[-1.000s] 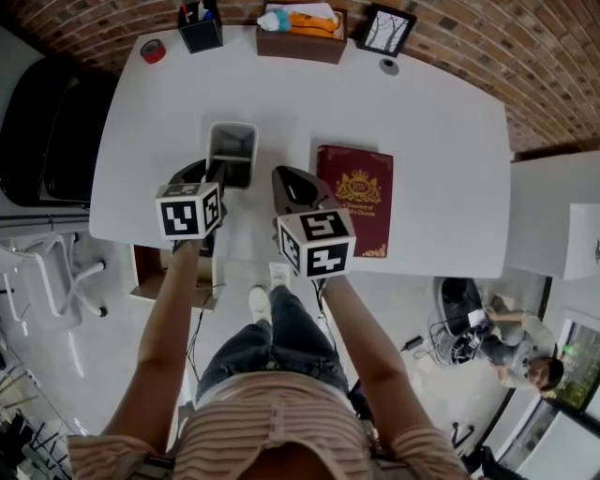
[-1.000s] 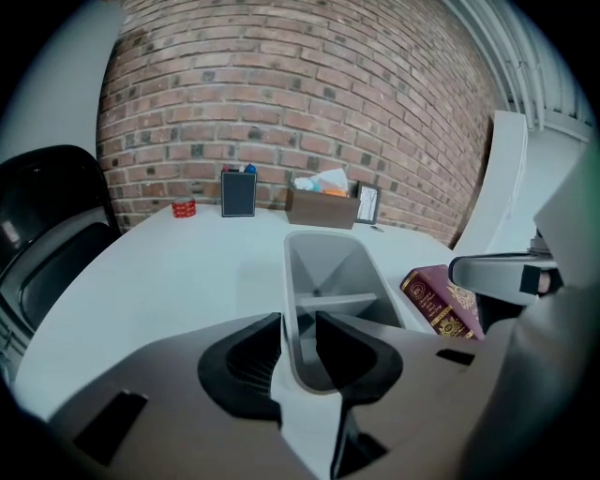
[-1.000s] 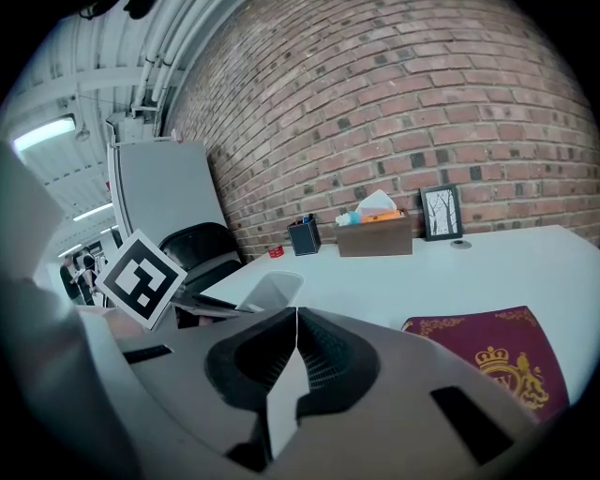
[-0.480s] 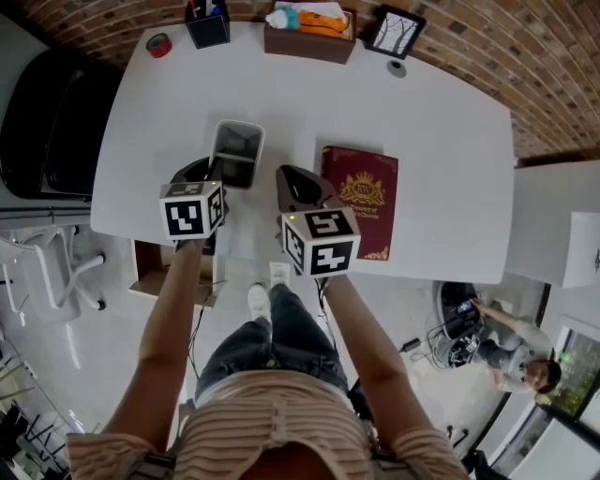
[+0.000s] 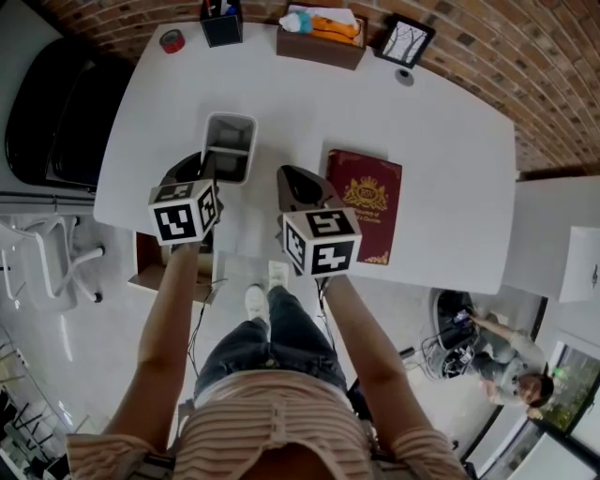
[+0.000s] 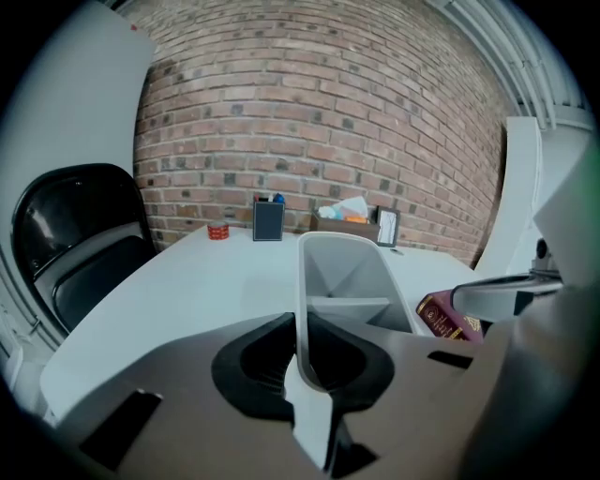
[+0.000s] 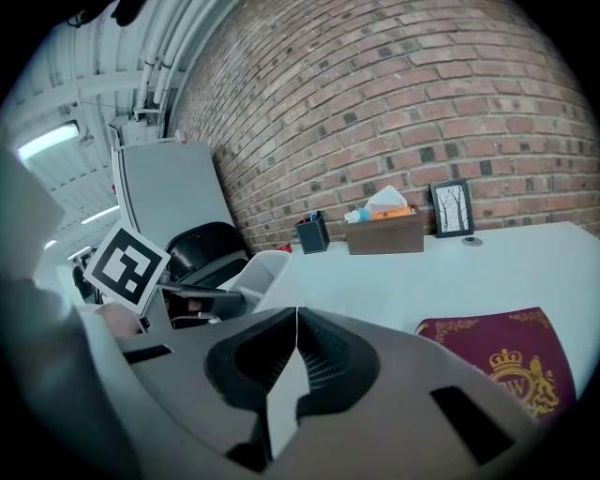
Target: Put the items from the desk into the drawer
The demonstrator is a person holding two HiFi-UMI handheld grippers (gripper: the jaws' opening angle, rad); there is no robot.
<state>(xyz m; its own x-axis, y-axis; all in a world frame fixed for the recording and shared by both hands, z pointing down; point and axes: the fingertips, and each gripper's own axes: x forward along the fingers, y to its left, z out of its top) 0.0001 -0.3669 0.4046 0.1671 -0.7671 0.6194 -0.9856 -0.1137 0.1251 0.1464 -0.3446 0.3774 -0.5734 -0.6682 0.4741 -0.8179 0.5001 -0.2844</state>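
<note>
A grey open-topped plastic bin point(image 5: 230, 145) sits on the white desk point(image 5: 450, 169), left of centre. My left gripper point(image 5: 208, 172) is shut on the bin's near wall. In the left gripper view that wall point(image 6: 302, 309) stands between the jaws of the left gripper point(image 6: 302, 342). A dark red book with a gold crest point(image 5: 368, 202) lies flat to the right. My right gripper point(image 5: 298, 187) hovers between bin and book, shut with nothing in it. The right gripper view shows the right gripper point(image 7: 295, 352) with its pads together, and the book point(image 7: 502, 352) at lower right.
Along the desk's far edge stand a red tape roll point(image 5: 172, 40), a black pen holder point(image 5: 221, 23), a brown tissue box point(image 5: 319, 37) and a framed picture point(image 5: 406, 42). A black chair point(image 5: 56, 112) is at the left. A brown open compartment point(image 5: 150, 267) shows below the desk's near left edge.
The head view has shifted a little. My left gripper and the bin it holds have slid slightly left on the desk. The right gripper has stayed put.
</note>
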